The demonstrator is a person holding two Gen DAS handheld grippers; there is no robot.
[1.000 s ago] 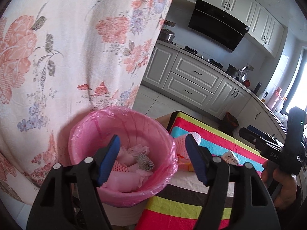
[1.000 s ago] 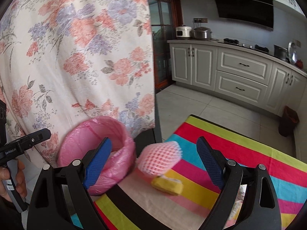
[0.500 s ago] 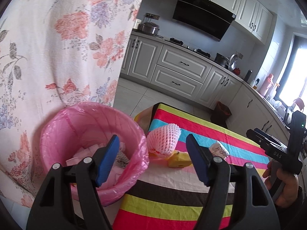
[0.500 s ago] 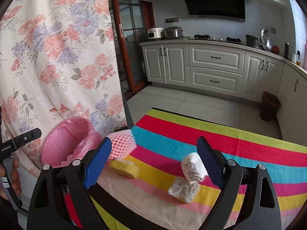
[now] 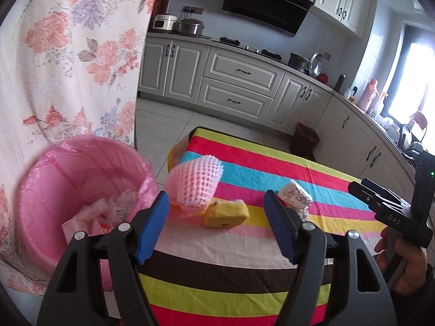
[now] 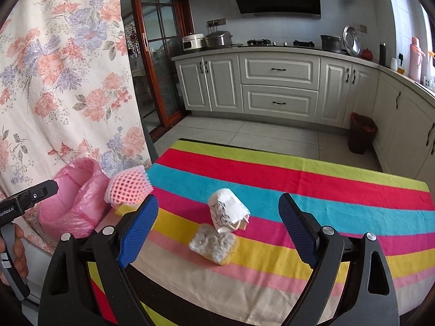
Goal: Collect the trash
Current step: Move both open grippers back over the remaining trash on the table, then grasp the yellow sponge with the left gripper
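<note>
A pink-lined trash bin (image 5: 81, 184) (image 6: 78, 198) stands off the table's left end with crumpled pink and white scraps inside. On the striped tablecloth (image 5: 272, 179) (image 6: 326, 190) lie a pink foam fruit net (image 5: 194, 184) (image 6: 127, 187), a yellow sponge piece (image 5: 227, 214) (image 6: 123, 208), a crumpled white printed paper cup (image 5: 295, 197) (image 6: 227, 212) and a white-and-yellow scrubber pad (image 6: 213, 243). My left gripper (image 5: 214, 222) is open and empty, with the sponge ahead of its fingers. My right gripper (image 6: 217, 231) is open and empty above the cup and pad.
A floral curtain (image 5: 68, 68) hangs close behind the bin. White kitchen cabinets (image 6: 277, 87) line the far wall, with a dark floor bin (image 6: 361, 133) beside them. The other hand-held gripper shows at each view's edge, as the right gripper's body (image 5: 394, 212) and the left gripper's body (image 6: 24, 203).
Both views swung from the pink bin rightward over the table. The sponge, cup and scrubber pad came into view ahead of the fingers. Both jaws kept their spread.
</note>
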